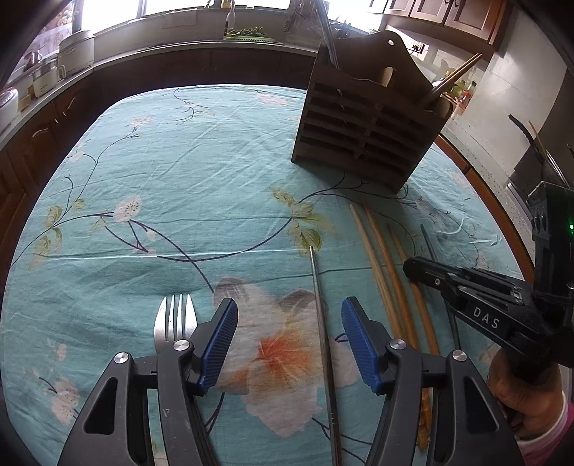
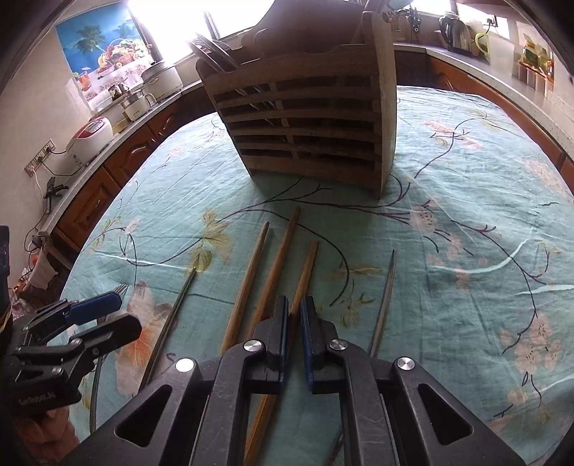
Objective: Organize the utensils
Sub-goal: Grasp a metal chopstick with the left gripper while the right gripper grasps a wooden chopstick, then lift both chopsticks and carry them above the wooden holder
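Note:
A slatted wooden utensil holder [image 1: 366, 132] stands on the teal floral tablecloth [image 1: 179, 179]; it also shows in the right wrist view [image 2: 308, 122]. My left gripper [image 1: 288, 340] is open, straddling a metal chopstick [image 1: 321, 315]. A fork [image 1: 175, 319] lies by its left finger. Three wooden chopsticks [image 1: 380, 272] lie to the right. My right gripper [image 2: 294, 312] is closed around one wooden chopstick [image 2: 305, 276] lying on the cloth, beside two others [image 2: 251, 269]. Another metal chopstick [image 2: 385, 297] lies to its right.
The holder holds chopsticks [image 1: 455, 79] and metal utensils [image 2: 215, 53]. Kitchen counters with appliances [image 2: 89, 132] surround the table. A kettle [image 2: 453, 30] stands on the far counter. The left gripper shows in the right wrist view [image 2: 104, 315].

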Available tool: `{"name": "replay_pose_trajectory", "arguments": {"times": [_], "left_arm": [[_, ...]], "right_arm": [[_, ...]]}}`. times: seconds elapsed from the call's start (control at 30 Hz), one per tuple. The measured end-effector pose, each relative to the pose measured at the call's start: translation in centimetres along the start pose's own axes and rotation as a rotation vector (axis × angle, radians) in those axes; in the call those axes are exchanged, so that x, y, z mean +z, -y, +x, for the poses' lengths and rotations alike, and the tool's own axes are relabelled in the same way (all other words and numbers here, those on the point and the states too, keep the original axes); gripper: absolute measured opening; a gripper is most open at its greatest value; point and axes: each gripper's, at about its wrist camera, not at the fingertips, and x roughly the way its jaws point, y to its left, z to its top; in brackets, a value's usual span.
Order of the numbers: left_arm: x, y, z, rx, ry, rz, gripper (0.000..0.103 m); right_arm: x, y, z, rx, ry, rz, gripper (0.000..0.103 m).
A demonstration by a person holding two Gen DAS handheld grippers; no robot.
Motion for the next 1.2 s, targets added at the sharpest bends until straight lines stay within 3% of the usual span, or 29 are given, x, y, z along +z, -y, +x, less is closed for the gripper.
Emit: {"name": "replay_pose_trajectory", "arguments": {"times": [0.2, 0.53, 0.67, 0.83, 0.97, 1.2], "left_arm": [[1.0, 0.8, 2.5, 0.019, -0.052, 0.031, 0.054], [2.1, 3.8, 5.3, 0.146, -0.039, 0.162, 0.051], [2.2, 4.3, 5.5, 0.127, -0.031, 0.174, 0.038], [2.3, 4.2, 5.3, 0.098, -0.032, 0.183, 0.005], [2.5, 2.9, 4.5, 0.044, -0.045, 0.144, 0.003], [2.4, 1.1, 0.7, -0.034, 0.011, 0.068, 0.003]], "right_arm": [[0.4, 1.2, -0.3, -0.001, 0.003, 0.038, 0.012], [2.2, 0.7, 1.1, -0.028, -0.002, 0.007, 0.015], [2.1, 0.5, 1.1, -0.039, 0.0, -0.015, 0.016], [2.2, 0.3, 1.0, -0.063, 0.004, -0.022, 0.01], [2.0, 0.9, -0.1, -0.014, 0.022, 0.029, 0.007], [1.7, 0.7, -4.1, 0.055, 0.087, 0.063, 0.006]]}}
